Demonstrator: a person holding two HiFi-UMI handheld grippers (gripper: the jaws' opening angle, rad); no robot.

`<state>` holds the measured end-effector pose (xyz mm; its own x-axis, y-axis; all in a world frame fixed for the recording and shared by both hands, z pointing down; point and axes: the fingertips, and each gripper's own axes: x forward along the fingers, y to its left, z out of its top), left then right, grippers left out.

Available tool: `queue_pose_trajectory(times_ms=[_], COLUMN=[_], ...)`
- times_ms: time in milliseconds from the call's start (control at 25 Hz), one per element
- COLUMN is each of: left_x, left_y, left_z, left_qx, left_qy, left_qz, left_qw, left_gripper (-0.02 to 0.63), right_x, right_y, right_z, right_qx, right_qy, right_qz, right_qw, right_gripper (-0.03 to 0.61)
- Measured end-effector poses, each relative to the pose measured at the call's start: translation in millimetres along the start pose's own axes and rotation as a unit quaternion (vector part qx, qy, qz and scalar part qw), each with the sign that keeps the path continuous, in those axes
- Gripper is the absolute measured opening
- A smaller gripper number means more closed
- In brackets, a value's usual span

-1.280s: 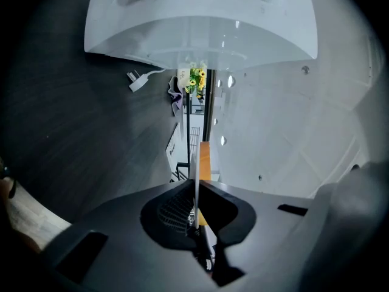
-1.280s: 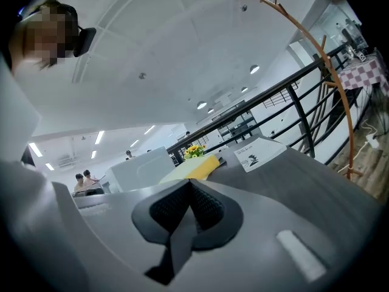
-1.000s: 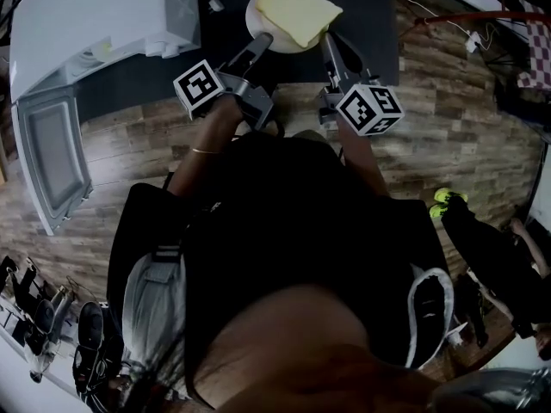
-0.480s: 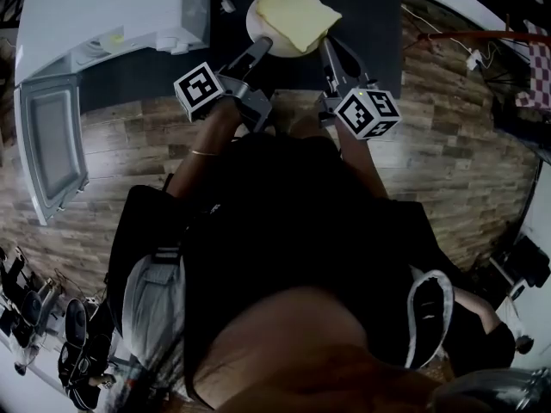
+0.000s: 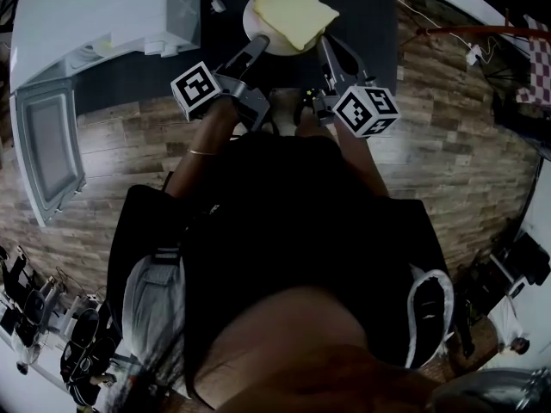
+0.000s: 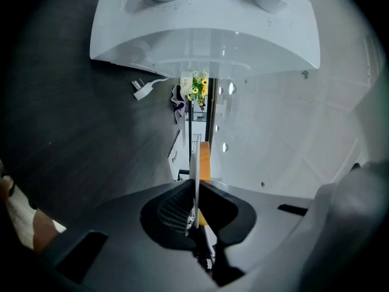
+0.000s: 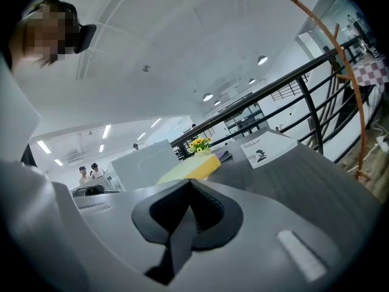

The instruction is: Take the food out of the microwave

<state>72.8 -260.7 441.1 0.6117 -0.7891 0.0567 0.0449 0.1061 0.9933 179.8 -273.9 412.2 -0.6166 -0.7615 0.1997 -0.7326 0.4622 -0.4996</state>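
A white plate (image 5: pixel 255 9) carrying a pale yellow slab of food (image 5: pixel 294 10) hovers over the dark table (image 5: pixel 362 24), outside the microwave (image 5: pixel 103 15). My left gripper (image 5: pixel 261 41) is shut on the plate's near-left rim. In the left gripper view the plate edge (image 6: pixel 195 172) shows as a thin white line pinched between the pads of that gripper (image 6: pixel 193 208), with the food (image 6: pixel 205 160) behind it. My right gripper (image 5: pixel 324 43) is at the plate's right rim. In the right gripper view the jaws of this gripper (image 7: pixel 189 187) meet with no rim visible between them, and the food (image 7: pixel 191 168) lies just beyond.
The white microwave stands at the far left with its door (image 5: pixel 47 149) swung open toward me. A loose plug (image 6: pixel 141 89) lies on the table beside the microwave (image 6: pixel 206 23). A printed sheet (image 7: pixel 267 148) rests on the table to the right. The floor is wood-patterned.
The plate and both grippers stay in about the same place. Only the head view shifts a little.
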Motion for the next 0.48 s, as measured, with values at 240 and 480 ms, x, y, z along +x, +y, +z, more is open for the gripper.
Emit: queue_pose_trajectory(times_ms=[240,480], left_x=[9,16], left_y=[-2,1], left_z=[-2,-1], left_qx=[0.003,-0.004], left_qy=[-0.02,-0.036], left_qz=[-0.001,-0.002], left_qw=[0.9998,0.9993], left_gripper=[0.017,0.016], right_x=[4,10], right_y=[-9,-16], right_z=[7,10], right_qx=[-0.001,-0.008], right_qy=[0.005,0.019], right_qz=[0.02,0.037], right_qw=[1.0,0.999], right_gripper=[0.0,0.0])
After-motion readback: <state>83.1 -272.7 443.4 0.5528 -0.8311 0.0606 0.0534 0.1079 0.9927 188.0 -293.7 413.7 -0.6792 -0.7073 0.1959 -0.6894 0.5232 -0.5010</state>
